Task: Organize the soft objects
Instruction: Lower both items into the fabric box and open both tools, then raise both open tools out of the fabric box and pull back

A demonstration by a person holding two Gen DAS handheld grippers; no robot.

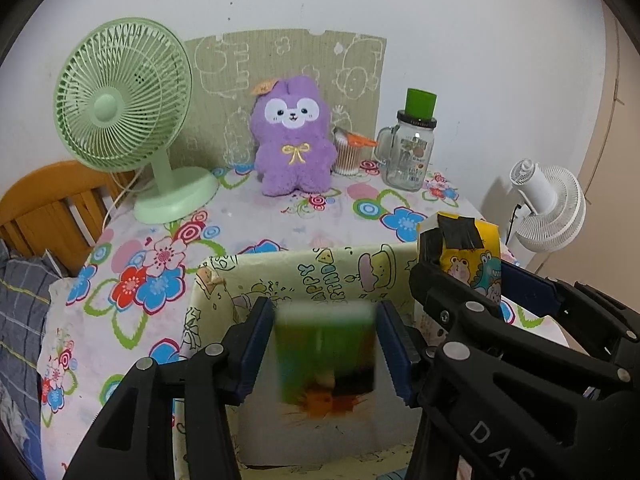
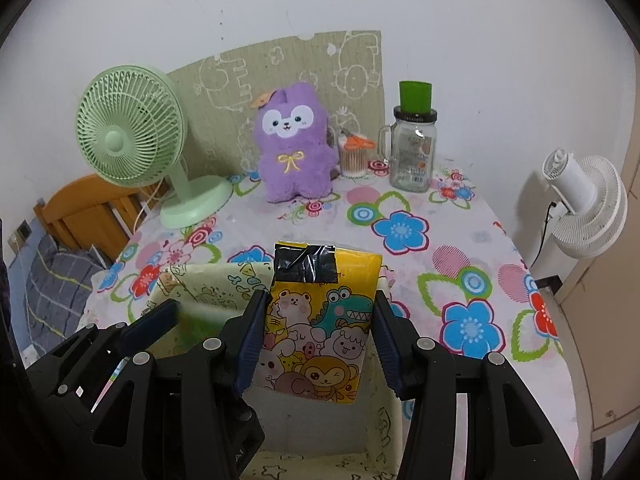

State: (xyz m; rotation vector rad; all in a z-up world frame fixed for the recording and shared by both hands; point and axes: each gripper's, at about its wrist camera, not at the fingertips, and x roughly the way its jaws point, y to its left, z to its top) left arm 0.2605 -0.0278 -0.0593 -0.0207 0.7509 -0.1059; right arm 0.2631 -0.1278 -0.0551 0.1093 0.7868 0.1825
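Both packs hang over the box (image 1: 224, 276): left gripper (image 1: 325, 346) spread around the blurry green pack (image 1: 326, 356), which may drop crooked; right gripper (image 2: 320, 340) pinching the yellow pack (image 2: 320, 328).

Table (image 2: 460, 240): at the back, left to right, desk fan (image 2: 132, 136), plush toy (image 2: 294, 148), cotton-swab cup (image 2: 354, 158), glass jar (image 2: 414, 152); a cup (image 2: 415, 94) on its lid. Open box (image 1: 304, 276) at the near edge. Chair (image 1: 48, 204) left of the table, floor fan (image 2: 588, 204) right.
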